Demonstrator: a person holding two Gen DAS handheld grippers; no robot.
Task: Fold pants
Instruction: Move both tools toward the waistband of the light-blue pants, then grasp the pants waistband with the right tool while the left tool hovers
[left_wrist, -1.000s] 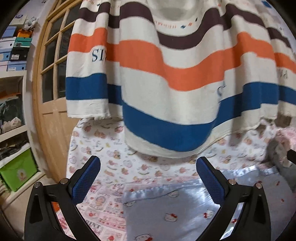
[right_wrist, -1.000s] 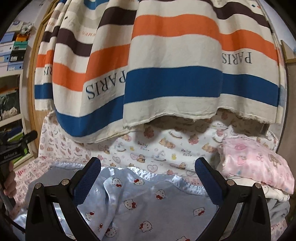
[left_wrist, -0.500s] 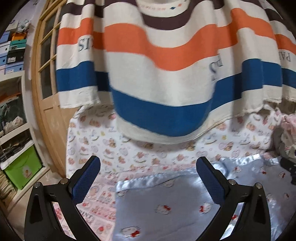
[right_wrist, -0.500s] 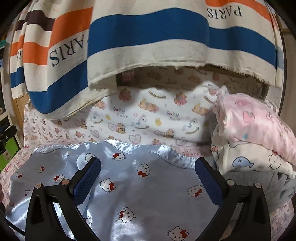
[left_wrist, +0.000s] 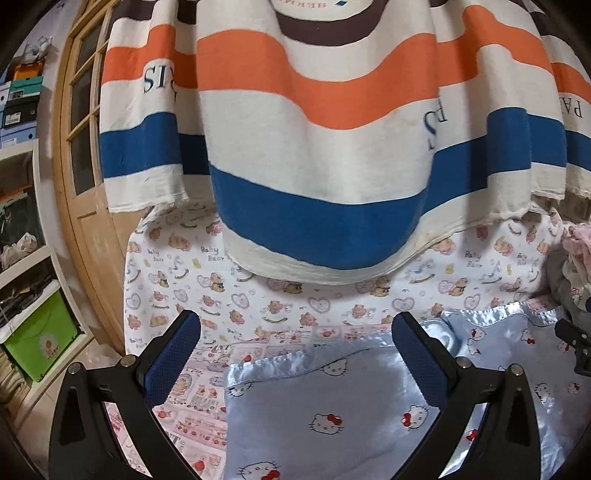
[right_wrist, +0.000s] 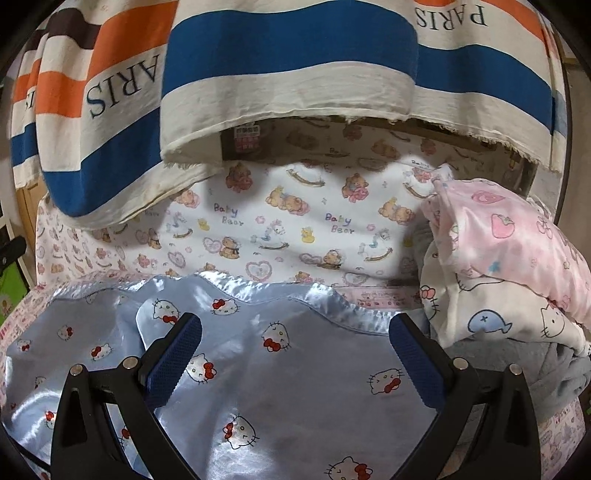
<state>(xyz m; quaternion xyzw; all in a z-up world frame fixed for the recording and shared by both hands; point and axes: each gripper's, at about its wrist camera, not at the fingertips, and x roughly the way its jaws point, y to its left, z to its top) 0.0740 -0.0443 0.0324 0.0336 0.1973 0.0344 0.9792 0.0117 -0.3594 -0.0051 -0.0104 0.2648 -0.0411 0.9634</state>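
Note:
Light blue satin pants with a Hello Kitty print (left_wrist: 332, 417) lie spread on the bed, with a shiny hem along their far edge; they also show in the right wrist view (right_wrist: 295, 369). My left gripper (left_wrist: 295, 328) is open and empty, just above the pants' left part. My right gripper (right_wrist: 295, 332) is open and empty, low over the pants' right part. A piece of the right gripper (left_wrist: 572, 343) shows at the right edge of the left wrist view.
A striped orange, blue and white cloth (left_wrist: 314, 129) hangs over the back of the bed. The bed sheet (right_wrist: 288, 221) has a bear print. A pile of pink and white clothes (right_wrist: 498, 266) lies at the right. A wooden door (left_wrist: 85, 147) and shelves (left_wrist: 22, 258) stand at the left.
Both grippers have come down and forward towards the pants. The hanging striped cloth has shifted up in both views. Both grippers have stayed open.

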